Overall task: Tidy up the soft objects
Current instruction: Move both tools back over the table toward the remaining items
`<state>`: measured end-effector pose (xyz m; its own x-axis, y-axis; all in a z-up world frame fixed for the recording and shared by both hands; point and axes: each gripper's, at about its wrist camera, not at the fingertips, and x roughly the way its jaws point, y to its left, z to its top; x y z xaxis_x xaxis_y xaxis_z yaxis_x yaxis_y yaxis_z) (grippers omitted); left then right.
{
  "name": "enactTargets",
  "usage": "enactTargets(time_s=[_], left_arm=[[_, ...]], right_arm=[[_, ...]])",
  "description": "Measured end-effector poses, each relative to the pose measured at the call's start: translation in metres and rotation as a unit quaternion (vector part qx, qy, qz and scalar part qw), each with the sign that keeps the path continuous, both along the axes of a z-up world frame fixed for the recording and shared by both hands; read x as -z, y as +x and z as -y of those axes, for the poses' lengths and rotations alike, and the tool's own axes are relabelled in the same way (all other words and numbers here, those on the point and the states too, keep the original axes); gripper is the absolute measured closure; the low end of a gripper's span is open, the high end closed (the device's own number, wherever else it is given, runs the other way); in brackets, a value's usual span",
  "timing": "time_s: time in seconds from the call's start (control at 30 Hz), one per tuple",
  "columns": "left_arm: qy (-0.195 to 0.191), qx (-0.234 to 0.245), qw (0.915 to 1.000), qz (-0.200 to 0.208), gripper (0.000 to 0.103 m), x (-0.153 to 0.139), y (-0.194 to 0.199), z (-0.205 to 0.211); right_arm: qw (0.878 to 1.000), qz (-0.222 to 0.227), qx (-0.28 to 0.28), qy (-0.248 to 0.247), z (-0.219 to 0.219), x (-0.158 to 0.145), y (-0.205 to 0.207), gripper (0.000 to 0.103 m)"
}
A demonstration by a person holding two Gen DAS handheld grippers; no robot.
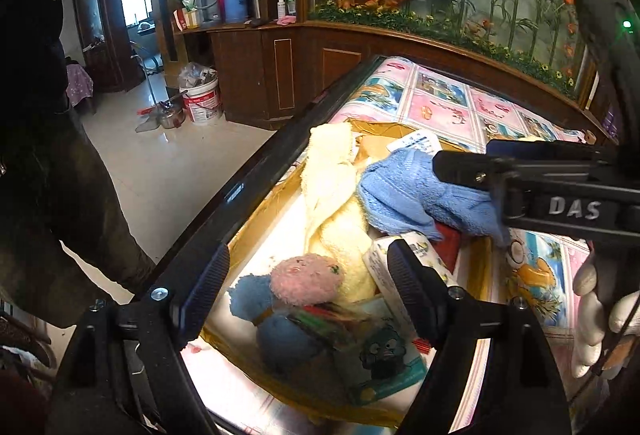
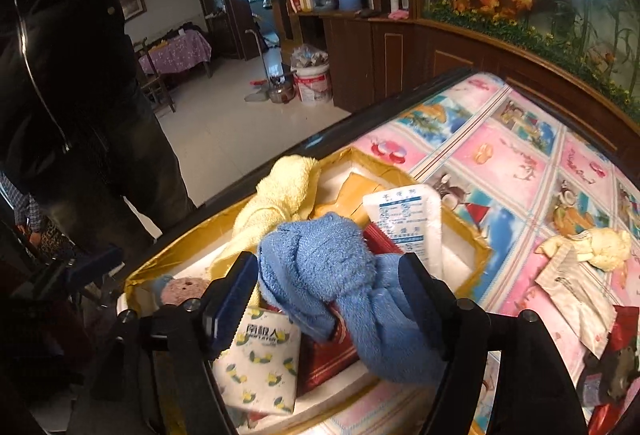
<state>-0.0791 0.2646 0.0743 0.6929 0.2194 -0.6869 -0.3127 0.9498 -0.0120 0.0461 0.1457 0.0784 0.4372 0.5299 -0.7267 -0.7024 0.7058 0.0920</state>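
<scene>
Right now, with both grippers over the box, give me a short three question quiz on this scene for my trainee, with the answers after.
1. True or false: the blue towel lies flat on the patterned tablecloth, outside the box.
2. Which soft item hangs over the box's far rim? A) yellow towel B) pink-headed plush toy C) tissue pack
3. Fill in: the left gripper hangs with its jaws ____ above the plush toy.

Key:
1. False; it sits bunched between the fingers of the right gripper, above the box contents.
2. A
3. open
</scene>
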Motion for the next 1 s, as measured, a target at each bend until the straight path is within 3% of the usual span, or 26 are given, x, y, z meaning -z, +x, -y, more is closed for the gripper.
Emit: enactTargets(time_s=[0.23, 0.5, 0.87, 1.0], left_arm=[[0.008, 0.014, 0.9999, -0.002, 0.021, -0.012, -0.008, 0.019], [0.043, 0.044, 0.9981, 0.010, 0.021, -0.035, -0.020, 0.053], [0.080, 0.113, 0.9902, 0.015, 0.022, -0.054, -0.017, 0.122], [0.042, 0.169, 0.9847, 0.002, 0.022, -0.064, -0.002, 0.137]], right_arm=[[0.999, 0.019, 0.026, 0.041, 0.047, -0.028, -0.025, 0.027], [0.988, 0.064, 0.109, 0.087, 0.153, -0.056, -0.059, 0.025], [0.948, 0.119, 0.279, 0.094, 0.337, -0.096, -0.062, 0.021], [0.933, 0.142, 0.315, 0.100, 0.381, -0.113, -0.067, 0.016]])
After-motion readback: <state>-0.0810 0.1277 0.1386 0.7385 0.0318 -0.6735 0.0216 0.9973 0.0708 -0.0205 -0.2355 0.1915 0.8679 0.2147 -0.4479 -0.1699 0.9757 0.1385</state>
